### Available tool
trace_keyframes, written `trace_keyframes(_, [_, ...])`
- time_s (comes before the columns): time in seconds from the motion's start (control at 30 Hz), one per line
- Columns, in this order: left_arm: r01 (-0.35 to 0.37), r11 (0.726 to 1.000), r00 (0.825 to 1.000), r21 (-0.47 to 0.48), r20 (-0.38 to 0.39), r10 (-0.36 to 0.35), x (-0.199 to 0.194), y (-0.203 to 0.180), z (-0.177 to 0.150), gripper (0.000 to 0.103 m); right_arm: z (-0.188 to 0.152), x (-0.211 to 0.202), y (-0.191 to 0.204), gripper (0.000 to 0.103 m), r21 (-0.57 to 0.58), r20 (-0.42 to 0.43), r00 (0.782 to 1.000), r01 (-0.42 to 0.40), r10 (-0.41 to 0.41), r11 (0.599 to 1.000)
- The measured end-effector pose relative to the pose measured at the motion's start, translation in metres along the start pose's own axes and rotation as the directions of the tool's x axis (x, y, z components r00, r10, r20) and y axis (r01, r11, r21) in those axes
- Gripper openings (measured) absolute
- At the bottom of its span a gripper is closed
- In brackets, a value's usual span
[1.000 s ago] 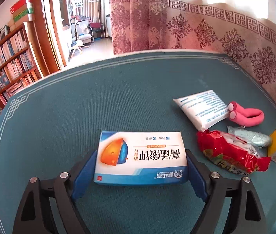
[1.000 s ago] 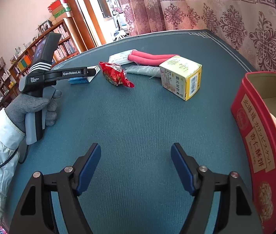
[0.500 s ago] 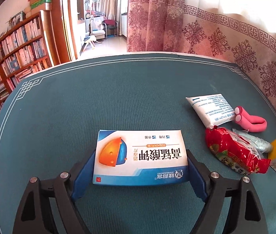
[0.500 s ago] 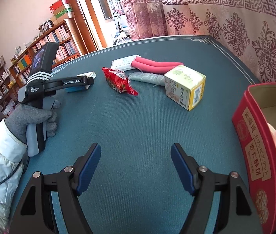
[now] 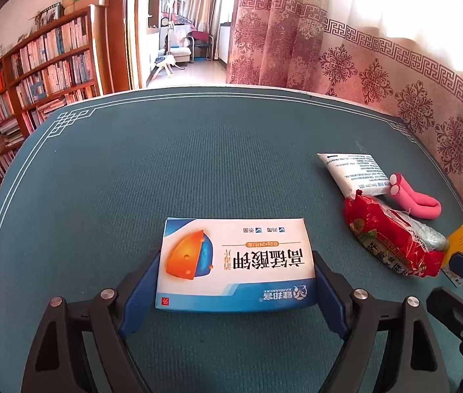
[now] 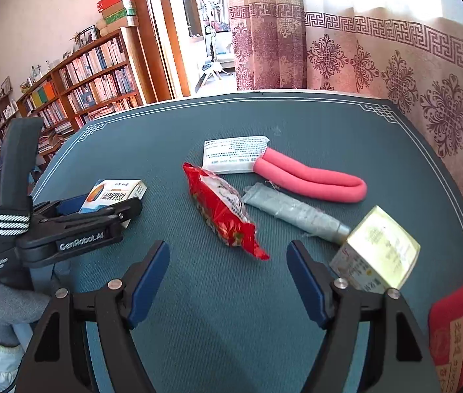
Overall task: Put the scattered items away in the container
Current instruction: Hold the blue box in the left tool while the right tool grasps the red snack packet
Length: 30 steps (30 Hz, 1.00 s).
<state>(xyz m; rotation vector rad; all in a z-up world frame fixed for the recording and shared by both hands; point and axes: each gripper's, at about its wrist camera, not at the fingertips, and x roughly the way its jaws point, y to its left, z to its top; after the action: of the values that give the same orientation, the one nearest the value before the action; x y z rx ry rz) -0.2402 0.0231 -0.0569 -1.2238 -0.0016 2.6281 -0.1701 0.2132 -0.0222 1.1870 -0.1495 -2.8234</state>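
Medicine box (image 5: 234, 263) clamped in the left tongs (image 5: 234, 294).
Right tongs (image 6: 228, 281) hang apart; the grip seems shallow, so the box could slip en route to the red tin (image 6: 454, 337).

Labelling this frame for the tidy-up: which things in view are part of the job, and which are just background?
Job:
- blue-and-white medicine box, between the left gripper jaws
- red snack packet
- white sachet
- pink foam loop
- silver tube
- yellow carton
- red tin
- right gripper, open, empty

Background:
- bookshelf
- curtain
- table mat
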Motion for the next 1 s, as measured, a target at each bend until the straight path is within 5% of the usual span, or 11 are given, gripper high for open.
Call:
trace_keyframes(0.47, [0.006,1.0,1.0,-0.006,0.003,-0.006,-0.002,0.002,0.001,0.087,0.024,0.046,0.007,0.075,-0.057,-0.036,0.999,-0.003,0.001,0.998])
trace_keyframes(1.0, [-0.001,1.0,1.0,-0.009,0.001,0.001,0.0,0.001,0.002,0.087,0.023,0.058,0.017,0.032,-0.09,-0.08,0.997,-0.031,0.024,0.995])
